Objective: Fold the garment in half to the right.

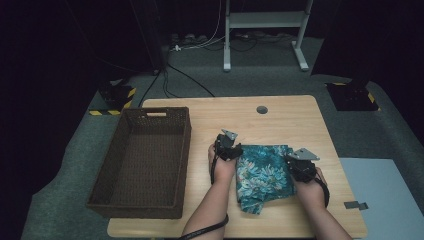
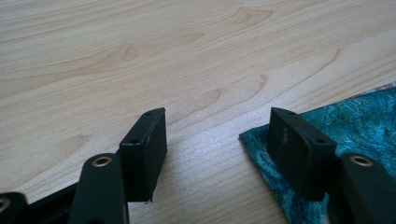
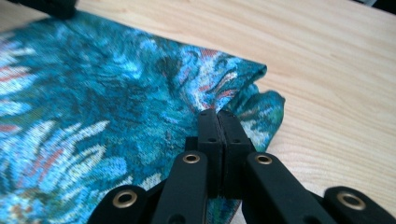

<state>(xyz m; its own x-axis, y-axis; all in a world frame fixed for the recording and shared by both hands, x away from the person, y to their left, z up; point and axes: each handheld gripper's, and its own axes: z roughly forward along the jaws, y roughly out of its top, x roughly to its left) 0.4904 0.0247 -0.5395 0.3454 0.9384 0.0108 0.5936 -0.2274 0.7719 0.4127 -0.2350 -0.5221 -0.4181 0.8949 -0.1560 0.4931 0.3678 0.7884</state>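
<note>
My left gripper point(image 2: 212, 135) stands with jaws spread wide over the pale wooden table point(image 2: 140, 56), one jaw resting on the corner of the teal floral-patterned folded cloth point(image 2: 364, 121), the other off it on bare wood. My right gripper point(image 3: 218, 122) is pressed together, pinching the cloth's point(image 3: 93, 93) bunched edge. The cloth point(image 1: 262, 172) lies between both grippers.

Left gripper point(image 1: 235, 148) low, jaws spread wide, hand behind it. Right gripper point(image 1: 294, 167) low, jaws pressed together. Both forearms reach in from below.
</note>
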